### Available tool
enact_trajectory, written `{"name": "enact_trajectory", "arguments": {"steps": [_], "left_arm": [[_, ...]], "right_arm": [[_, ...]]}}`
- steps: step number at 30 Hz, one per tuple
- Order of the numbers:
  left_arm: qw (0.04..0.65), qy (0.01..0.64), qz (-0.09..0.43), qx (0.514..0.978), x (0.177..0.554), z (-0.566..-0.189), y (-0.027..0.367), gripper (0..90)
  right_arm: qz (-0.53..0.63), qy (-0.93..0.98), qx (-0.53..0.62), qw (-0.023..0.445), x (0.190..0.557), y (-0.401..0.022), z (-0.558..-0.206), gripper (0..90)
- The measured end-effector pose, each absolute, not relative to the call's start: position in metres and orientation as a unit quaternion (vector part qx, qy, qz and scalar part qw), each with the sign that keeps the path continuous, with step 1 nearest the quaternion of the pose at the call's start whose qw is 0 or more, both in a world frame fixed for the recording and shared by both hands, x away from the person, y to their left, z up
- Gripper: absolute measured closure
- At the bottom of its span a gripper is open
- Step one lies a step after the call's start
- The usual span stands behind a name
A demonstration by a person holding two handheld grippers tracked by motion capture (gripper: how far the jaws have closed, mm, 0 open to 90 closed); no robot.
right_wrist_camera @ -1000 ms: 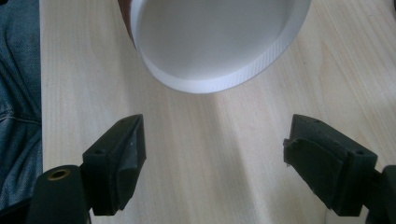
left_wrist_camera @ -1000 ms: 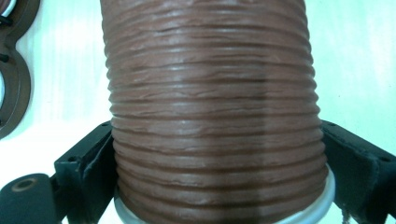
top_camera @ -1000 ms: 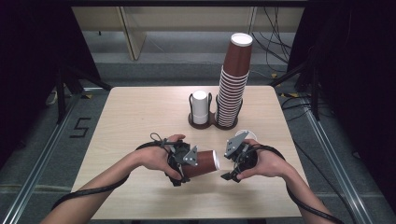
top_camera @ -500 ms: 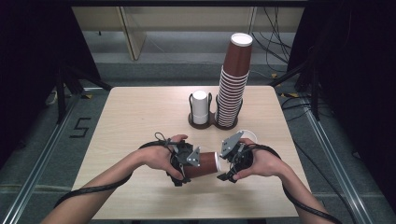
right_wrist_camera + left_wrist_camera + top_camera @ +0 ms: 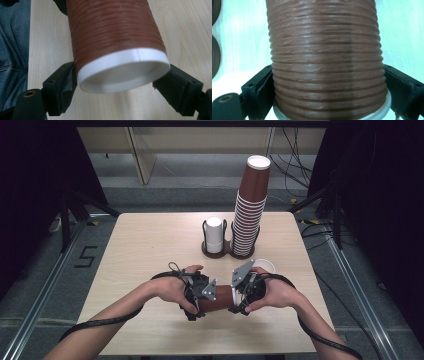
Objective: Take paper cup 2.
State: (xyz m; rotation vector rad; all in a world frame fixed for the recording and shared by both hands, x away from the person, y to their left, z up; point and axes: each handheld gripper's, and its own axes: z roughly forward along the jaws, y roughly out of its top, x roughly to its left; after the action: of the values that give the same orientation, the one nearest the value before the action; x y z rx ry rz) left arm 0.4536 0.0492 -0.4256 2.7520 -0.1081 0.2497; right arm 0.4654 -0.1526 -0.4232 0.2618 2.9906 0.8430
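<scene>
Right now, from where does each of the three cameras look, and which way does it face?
High view: above the person's side, facing forward and down on the table; forearms, both hands, left gripper and right gripper show.
Left gripper view: rides the left gripper, looking along its black fingers, which press the brown cup.
Right gripper view: rides the right gripper, facing the cup's white rim; its fingers flank it.
All three share this cup.

brown ribbed cup (image 5: 220, 297) with white rim, pale wood table (image 5: 145, 250)
</scene>
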Motion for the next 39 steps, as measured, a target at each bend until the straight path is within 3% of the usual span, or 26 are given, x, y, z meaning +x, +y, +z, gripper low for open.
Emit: {"name": "enact_trajectory", "arguments": {"steps": [39], "left_arm": [[0.181,-0.056,0.089,0.978,0.452,-0.424,0.042,8.4]], "right_arm": [[0.267,0.963,0.039,0.005,0.469,-0.141,-0.43,23.9]]}}
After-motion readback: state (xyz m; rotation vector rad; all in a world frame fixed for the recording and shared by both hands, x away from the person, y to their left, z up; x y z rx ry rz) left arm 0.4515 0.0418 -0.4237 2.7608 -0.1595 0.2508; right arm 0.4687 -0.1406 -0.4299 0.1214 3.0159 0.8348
